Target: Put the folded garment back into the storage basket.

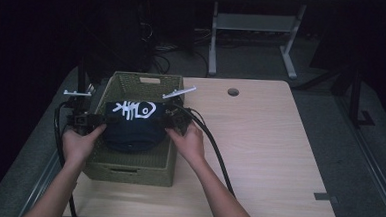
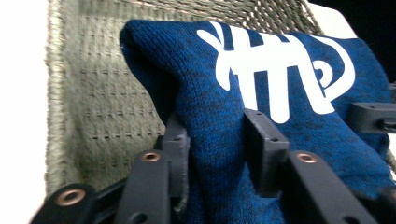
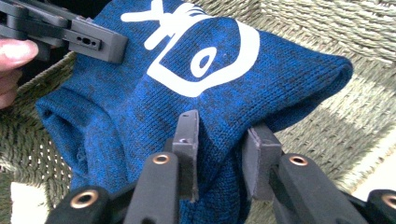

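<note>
Left gripper and right gripper each pinch a fold of the blue knit garment, held between them over the woven basket.

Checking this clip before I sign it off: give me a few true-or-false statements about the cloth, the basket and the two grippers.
1. The blue knitted cloth bears a white fish-skeleton print. True.
2. The cloth lies flat on the bare table. False: it is held over the woven basket.
3. The left gripper has cloth between its jaws. True.
4. The right gripper hangs free of the cloth. False: a fold of it sits between the jaws.
5. The basket is red plastic. False: it is olive-green and woven.
</note>
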Motion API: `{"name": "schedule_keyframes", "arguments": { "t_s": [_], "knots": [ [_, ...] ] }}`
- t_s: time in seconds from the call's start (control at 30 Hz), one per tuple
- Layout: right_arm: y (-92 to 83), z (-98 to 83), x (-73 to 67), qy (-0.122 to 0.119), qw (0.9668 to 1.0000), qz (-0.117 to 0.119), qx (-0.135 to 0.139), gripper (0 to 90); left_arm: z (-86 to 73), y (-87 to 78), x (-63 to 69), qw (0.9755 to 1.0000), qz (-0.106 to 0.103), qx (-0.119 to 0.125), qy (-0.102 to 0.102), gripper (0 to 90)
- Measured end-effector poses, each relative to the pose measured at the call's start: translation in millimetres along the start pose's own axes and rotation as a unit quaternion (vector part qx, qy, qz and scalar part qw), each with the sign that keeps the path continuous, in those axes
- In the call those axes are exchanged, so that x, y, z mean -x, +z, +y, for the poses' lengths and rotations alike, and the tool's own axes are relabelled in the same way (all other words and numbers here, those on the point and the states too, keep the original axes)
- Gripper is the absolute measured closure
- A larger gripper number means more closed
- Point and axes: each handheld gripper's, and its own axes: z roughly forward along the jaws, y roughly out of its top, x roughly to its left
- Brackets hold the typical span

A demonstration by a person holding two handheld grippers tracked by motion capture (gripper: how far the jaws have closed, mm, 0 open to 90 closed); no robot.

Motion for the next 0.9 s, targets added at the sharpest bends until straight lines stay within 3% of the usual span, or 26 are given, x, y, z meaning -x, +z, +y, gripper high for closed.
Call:
{"name": "schedule_keyframes", "arguments": {
  "t_s": [0.13, 0.27, 0.5, 0.9],
  "knots": [
    [-6.1, 1.3, -4.7, -0.017, 0.9992, -0.035, 0.008, 59.5, 0.4, -0.6, -0.4, 0.9996, 0.022, 0.015, 0.001, 45.3],
    [-13.2, 2.8, -6.8, -0.023, 0.9983, -0.051, 0.017, 58.1, 1.3, -0.6, -0.6, 0.9995, 0.012, 0.028, -0.003, 47.7],
    [-26.4, 7.3, 2.7, -0.007, 0.9989, -0.029, 0.036, 55.9, 2.4, 0.0, 8.4, 0.9994, -0.005, 0.034, 0.002, 48.7],
    [-53.6, 6.4, 11.4, -0.004, 0.9983, 0.006, 0.059, 53.1, 2.5, -9.7, 34.2, 0.9973, -0.034, 0.060, 0.025, 48.5]
  ]
}}
